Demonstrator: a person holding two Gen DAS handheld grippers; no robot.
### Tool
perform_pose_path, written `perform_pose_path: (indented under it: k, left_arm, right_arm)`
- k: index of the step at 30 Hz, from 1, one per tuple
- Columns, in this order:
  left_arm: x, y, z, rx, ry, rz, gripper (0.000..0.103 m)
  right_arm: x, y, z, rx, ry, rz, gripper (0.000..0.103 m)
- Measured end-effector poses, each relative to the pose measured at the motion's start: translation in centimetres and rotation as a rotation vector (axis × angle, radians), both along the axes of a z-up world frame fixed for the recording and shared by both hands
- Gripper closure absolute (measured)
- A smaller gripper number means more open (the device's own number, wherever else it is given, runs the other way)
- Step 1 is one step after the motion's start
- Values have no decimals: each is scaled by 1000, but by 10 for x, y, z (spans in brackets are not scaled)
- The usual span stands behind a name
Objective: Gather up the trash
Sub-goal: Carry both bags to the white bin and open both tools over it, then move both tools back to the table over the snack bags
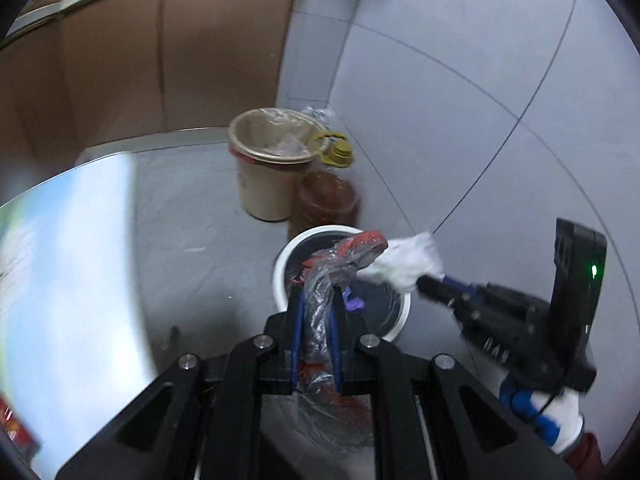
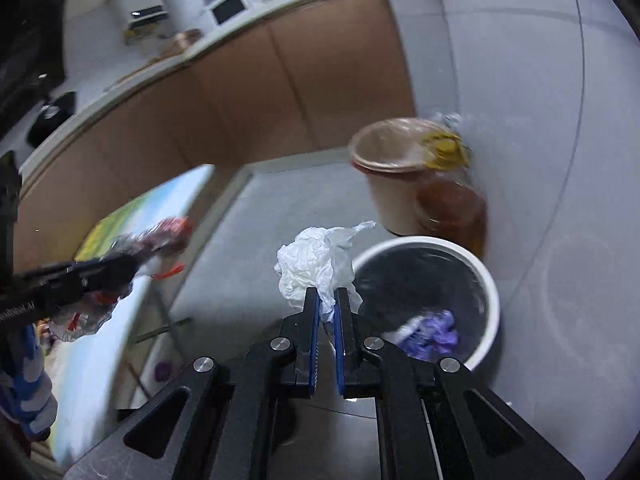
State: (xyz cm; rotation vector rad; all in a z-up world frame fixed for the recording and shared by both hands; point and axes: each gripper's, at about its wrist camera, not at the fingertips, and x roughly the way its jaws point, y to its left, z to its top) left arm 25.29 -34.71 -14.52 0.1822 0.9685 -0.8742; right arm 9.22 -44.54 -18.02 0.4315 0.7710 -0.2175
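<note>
My left gripper [image 1: 318, 290] is shut on a clear plastic wrapper with red print [image 1: 348, 256] and holds it over the white trash bin [image 1: 280, 264]. My right gripper [image 2: 327, 296] is shut on a crumpled white tissue [image 2: 316, 260] just left of the same bin [image 2: 494, 292], above the floor. The bin has a dark liner and purple trash [image 2: 436, 330] inside. In the left wrist view the right gripper [image 1: 422, 282] comes in from the right with the tissue [image 1: 404, 262] over the bin's rim. In the right wrist view the left gripper [image 2: 128, 266] with the wrapper [image 2: 160, 236] is at the left.
A beige bucket with a plastic liner [image 1: 268, 168] and an amber oil jug with a yellow cap [image 1: 326, 196] stand behind the bin by the grey tiled wall. A table with a printed cloth [image 1: 72, 248] lies to the left. Brown kitchen cabinets [image 2: 240, 92] run behind.
</note>
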Motion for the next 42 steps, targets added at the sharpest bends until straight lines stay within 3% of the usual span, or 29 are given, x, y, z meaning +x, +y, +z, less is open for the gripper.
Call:
perform_pose_path:
  k: [9, 11, 14, 17, 18, 24, 36, 42]
  left_arm:
    - [37, -79, -48, 4, 96, -15, 89]
    - [43, -88, -56, 3, 119, -17, 77]
    - [46, -93, -58, -11, 120, -9, 55]
    - [45, -94, -55, -25, 121, -4, 55]
    - [44, -93, -53, -29, 120, -1, 55]
    - [33, -72, -36, -55, 92, 26, 55]
    - [-26, 29, 33, -74, -157, 131, 54]
    - [-56, 86, 61, -100, -240, 196, 46]
  right_arm:
    - [34, -55, -46, -2, 76, -58, 92]
    - [39, -63, -53, -1, 90, -74, 72]
    - [38, -68, -55, -9, 92, -88, 63]
    - [32, -70, -54, -18, 90, -101, 49]
    - [28, -69, -53, -21, 91, -107, 48]
    - [11, -58, -38, -24, 77, -118, 48]
    - [-9, 25, 40, -110, -40, 16, 48]
    - [-19, 77, 82, -156, -99, 102, 48]
